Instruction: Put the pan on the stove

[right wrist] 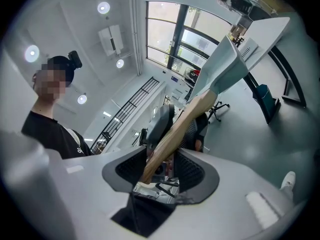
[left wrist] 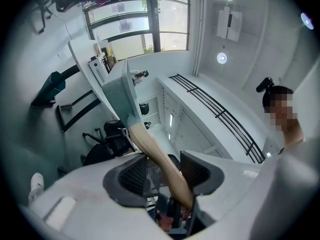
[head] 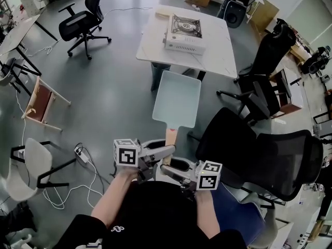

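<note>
A square pale-blue pan (head: 177,97) with a wooden handle (head: 171,137) hangs in the air in front of me, tilted up from the handle. Both grippers face each other at the handle's end. My left gripper (head: 164,151) is shut on the handle (left wrist: 150,146), which runs slantwise between its pads. From the other side, my right gripper (head: 169,168) is shut on the same handle (right wrist: 180,126). The pan's body (left wrist: 120,91) (right wrist: 222,71) rises beyond the jaws. The white portable stove (head: 183,33) sits on the white table (head: 220,56), well beyond the pan.
A black office chair (head: 270,157) stands close at my right, another (head: 267,61) sits by the table's right side, and a third (head: 83,17) is at far left. A white chair (head: 31,165), floor cables (head: 78,157) and a small wooden frame (head: 40,101) lie to my left.
</note>
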Tool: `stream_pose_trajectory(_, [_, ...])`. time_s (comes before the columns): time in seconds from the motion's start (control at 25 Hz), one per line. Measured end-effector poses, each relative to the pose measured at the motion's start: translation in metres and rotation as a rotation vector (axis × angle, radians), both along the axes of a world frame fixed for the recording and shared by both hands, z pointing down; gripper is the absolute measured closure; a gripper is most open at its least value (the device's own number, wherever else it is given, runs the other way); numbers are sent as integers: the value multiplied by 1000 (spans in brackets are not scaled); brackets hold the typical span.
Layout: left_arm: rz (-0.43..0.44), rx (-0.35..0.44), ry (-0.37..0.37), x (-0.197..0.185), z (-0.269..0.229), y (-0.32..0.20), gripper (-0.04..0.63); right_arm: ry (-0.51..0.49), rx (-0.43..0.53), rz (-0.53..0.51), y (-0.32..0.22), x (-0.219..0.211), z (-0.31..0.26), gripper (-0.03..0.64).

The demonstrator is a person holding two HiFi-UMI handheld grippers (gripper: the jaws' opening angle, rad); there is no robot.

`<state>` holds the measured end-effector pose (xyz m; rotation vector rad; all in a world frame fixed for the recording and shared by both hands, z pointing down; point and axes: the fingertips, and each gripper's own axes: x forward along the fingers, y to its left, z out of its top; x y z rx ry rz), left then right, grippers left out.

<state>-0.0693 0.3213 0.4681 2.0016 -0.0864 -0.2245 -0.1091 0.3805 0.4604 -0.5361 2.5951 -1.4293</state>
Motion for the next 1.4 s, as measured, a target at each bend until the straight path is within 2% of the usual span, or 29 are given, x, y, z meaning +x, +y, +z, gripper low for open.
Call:
stream_pose_trajectory(0.2, [-2, -19, 8, 23, -3, -36, 383, -7, -7, 11, -36, 22, -1, 434])
stream_pose_trajectory(0.88, [-18, -15, -13, 91, -13, -144, 383, -23, 4, -7, -143, 92, -12, 434])
stream_pose_trajectory(1.4, [-64, -2, -3, 117, -11, -201, 383, -15, 20, -46, -199, 120, -9, 434])
